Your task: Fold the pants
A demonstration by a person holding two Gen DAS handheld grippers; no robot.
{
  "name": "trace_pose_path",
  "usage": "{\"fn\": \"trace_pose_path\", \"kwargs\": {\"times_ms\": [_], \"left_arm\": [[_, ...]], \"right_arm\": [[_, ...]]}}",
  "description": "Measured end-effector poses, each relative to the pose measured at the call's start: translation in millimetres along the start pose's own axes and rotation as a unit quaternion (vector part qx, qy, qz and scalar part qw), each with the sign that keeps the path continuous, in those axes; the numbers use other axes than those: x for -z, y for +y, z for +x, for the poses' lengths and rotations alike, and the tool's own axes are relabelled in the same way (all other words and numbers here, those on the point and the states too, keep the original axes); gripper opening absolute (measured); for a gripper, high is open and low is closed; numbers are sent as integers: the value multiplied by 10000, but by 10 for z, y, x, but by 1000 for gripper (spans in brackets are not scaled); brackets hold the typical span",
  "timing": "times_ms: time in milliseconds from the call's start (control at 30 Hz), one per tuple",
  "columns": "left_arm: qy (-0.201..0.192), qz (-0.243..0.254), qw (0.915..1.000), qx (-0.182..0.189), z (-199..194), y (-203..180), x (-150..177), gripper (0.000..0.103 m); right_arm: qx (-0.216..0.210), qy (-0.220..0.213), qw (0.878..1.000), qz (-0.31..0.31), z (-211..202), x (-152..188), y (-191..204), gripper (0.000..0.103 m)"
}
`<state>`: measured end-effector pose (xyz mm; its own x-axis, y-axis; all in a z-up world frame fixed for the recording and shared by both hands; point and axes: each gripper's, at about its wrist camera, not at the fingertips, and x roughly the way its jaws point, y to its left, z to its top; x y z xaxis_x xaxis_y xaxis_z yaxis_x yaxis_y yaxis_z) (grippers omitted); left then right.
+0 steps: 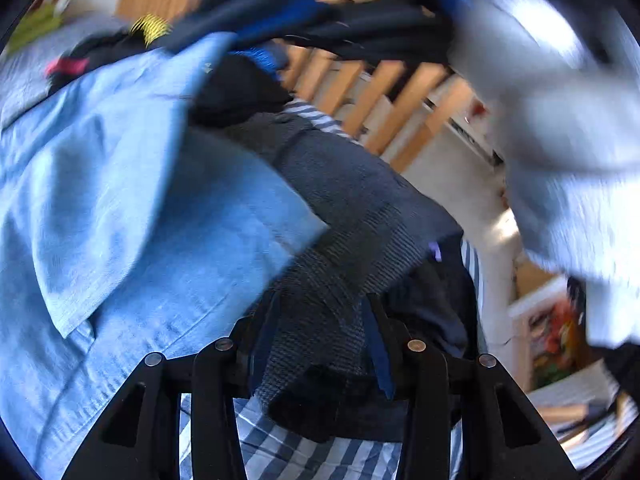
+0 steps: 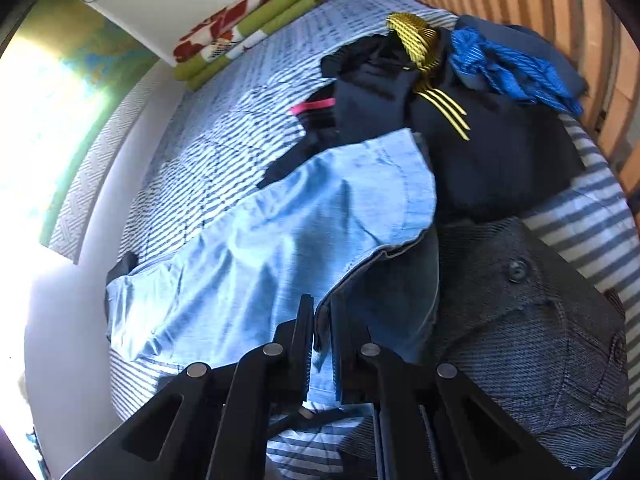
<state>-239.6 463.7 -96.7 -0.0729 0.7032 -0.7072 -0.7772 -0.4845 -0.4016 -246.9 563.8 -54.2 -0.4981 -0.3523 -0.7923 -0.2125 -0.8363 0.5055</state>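
Pale blue denim, soft and creased, marks the light blue pants, which lie across the striped bedspread. Their zippered waist edge is pinched between the closed fingers of the right gripper. The left gripper, part-spread, clamps coarse grey woven pants just beside the blue pair.
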Motion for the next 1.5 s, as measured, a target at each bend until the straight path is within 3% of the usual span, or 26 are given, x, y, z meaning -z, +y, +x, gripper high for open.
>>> {"fn": "trace_pose_path", "kwargs": {"times_ms": [133,267,367,533,633,767,933,1000,1100,1200,1267,1333,1400,1467,1500], "left_arm": [[-68,-106,9999,-65,-145,25,43,46],[-153,384,9944,-974,-368,75,161,46],[-53,630,9847,-1626,-425,137,215,46],[145,1034,9633,-2473,-715,450,356,46],[355,854,9554,-2806,-1005,770,585,46],[622,531,9434,-3215,-1431,1142,919,46],[810,140,9362,-3416,-1844,1468,1305,46],[923,176,9379,-3338,-1869,1502,1419,46],[1047,351,9312,-3474,-1833,1561,1489,45],[948,183,9395,-3287,-1865,1689,1470,35],[971,133,9389,-3300,-1874,1770,1464,35],[935,-67,9447,-3144,-1949,1844,1472,35],[908,-113,9425,-3214,-2005,1913,1471,35],[1064,-34,9381,-3297,-1979,1977,1489,28],[1133,-25,9379,-3278,-1943,1994,1475,15]], "right_arm": [[178,90,9998,-75,-29,88,13,7],[414,398,9982,185,32,290,-271,7],[617,618,9946,563,161,428,-599,9],[130,630,9937,922,171,492,-818,22],[427,543,9959,590,121,513,-699,29],[742,519,9949,443,133,511,-627,29],[902,512,9937,432,143,491,-639,29],[981,533,9927,461,182,474,-642,29],[1112,527,9913,460,204,468,-638,29],[1204,504,9904,457,199,472,-616,27],[1258,507,9898,437,182,476,-611,26],[1263,513,9896,468,181,473,-615,26],[1272,518,9893,493,176,471,-623,26],[1302,524,9890,475,180,475,-618,26],[1312,527,9889,468,184,474,-614,26]]}}
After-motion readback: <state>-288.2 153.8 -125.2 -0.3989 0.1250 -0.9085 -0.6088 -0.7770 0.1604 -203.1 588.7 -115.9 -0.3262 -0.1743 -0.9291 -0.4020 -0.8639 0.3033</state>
